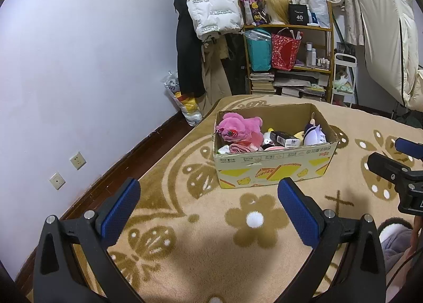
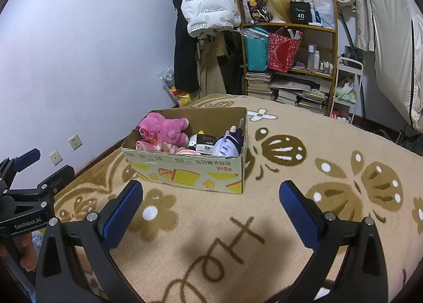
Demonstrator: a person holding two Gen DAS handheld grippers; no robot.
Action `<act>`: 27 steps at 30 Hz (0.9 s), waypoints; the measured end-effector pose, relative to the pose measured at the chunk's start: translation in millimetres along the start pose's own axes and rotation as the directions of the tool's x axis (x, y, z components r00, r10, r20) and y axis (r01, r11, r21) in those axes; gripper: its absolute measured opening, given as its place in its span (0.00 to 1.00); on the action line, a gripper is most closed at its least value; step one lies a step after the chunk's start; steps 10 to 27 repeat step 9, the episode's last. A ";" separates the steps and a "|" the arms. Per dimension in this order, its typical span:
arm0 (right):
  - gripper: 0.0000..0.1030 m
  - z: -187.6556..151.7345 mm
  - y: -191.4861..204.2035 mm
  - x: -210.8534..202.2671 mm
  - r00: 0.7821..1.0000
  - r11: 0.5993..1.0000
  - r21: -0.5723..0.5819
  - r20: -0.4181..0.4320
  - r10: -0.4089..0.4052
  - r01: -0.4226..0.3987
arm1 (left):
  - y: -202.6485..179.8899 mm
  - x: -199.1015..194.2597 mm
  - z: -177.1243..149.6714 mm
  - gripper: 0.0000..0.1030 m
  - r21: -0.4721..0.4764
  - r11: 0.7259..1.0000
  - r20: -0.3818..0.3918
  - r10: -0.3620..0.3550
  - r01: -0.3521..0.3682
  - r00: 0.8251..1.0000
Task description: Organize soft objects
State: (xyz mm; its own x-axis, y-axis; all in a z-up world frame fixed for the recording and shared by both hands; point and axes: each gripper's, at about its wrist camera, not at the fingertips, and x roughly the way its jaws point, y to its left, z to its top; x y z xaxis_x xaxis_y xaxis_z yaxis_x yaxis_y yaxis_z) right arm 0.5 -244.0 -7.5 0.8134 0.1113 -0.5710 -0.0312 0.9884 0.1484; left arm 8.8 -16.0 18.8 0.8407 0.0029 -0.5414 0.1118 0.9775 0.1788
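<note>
Pink plush bear (image 2: 165,127) and purple-white doll (image 2: 228,144) lie in cardboard box (image 2: 190,170).

Both wrist cameras look forward, low over the bed (image 1: 211,250), near the cardboard box (image 1: 275,168) ahead; the bookshelf (image 2: 290,64) stands behind in both views.

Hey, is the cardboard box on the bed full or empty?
Mostly full. The open-topped cardboard box holds a pink plush bear, a purple-and-white doll and other small items, all below the rim.

A beige blanket (image 1: 211,250) with brown flowers and butterflies covers the bed; a cardboard box (image 1: 275,168) sits directly on it.
</note>
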 end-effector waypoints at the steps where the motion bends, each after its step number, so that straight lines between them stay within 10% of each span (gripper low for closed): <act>1: 1.00 0.3 0.6 -0.1 1.000 1.000 0.000 0.001 0.000 0.000 | 0.2 -0.1 0.0 1.00 0.000 1.000 0.000 0.001 -0.001 1.000; 27: 1.00 -0.8 -0.7 -0.3 1.000 1.000 0.001 -0.001 -0.002 0.002 | -0.6 -0.5 -0.3 1.00 -0.002 1.000 0.000 0.001 -0.001 1.000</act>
